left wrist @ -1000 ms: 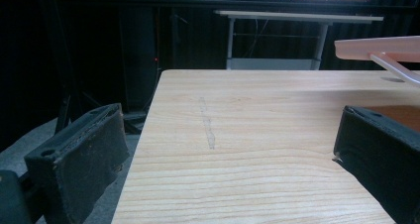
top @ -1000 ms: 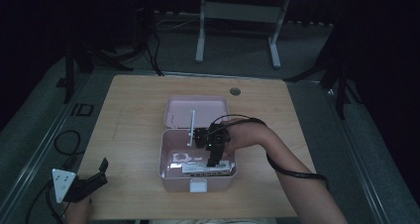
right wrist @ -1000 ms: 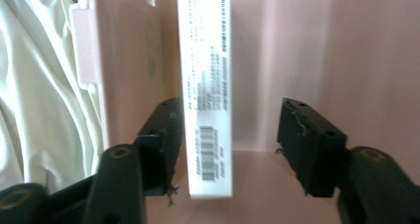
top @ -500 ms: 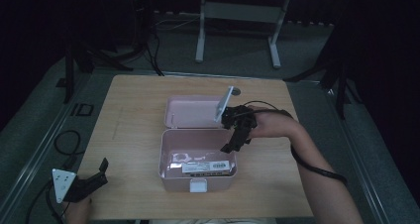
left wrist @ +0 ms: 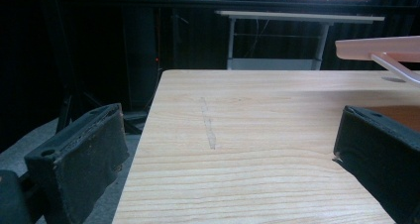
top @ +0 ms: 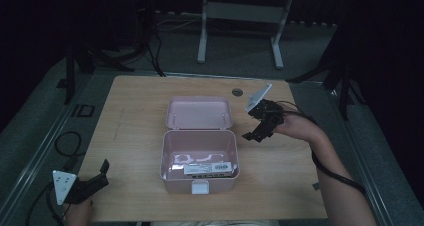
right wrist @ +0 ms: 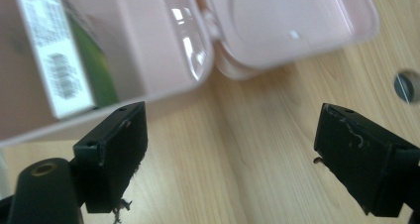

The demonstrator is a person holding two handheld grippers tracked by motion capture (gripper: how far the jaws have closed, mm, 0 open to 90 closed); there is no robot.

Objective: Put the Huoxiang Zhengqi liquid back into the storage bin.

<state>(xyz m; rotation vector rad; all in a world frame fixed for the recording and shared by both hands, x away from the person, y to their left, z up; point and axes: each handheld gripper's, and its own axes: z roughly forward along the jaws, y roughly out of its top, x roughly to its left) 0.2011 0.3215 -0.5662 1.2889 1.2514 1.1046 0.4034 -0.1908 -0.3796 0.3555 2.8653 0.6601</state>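
Note:
An open pink plastic box point(top: 163, 156) sits mid-table, its lid point(top: 200, 113) folded back flat behind it. A white labelled packet point(top: 209, 168) lies inside along the front wall. My right gripper point(top: 252, 126) hovers just right of the box, open, nothing between its jaws. In the right gripper view the gripper point(right wrist: 230, 135) looks down on bare wood, with the box point(right wrist: 163, 45), the packet point(right wrist: 54, 60) and the lid point(right wrist: 287, 21) above it. My left gripper point(top: 104, 173) rests at the table's front left corner, open and empty. The left gripper view shows the gripper point(left wrist: 223, 135) facing across the tabletop, the lid's edge point(left wrist: 381, 48) at right.
A round cable grommet point(top: 237, 92) is set into the table behind the lid, and shows again point(right wrist: 405, 85) in the right gripper view. Bare wood lies left and right of the box. A metal stand point(top: 240, 16) and cables are on the floor beyond the table.
My right gripper has lifted out of the box and moved back and to the right, ending beside it. The left gripper has not moved.

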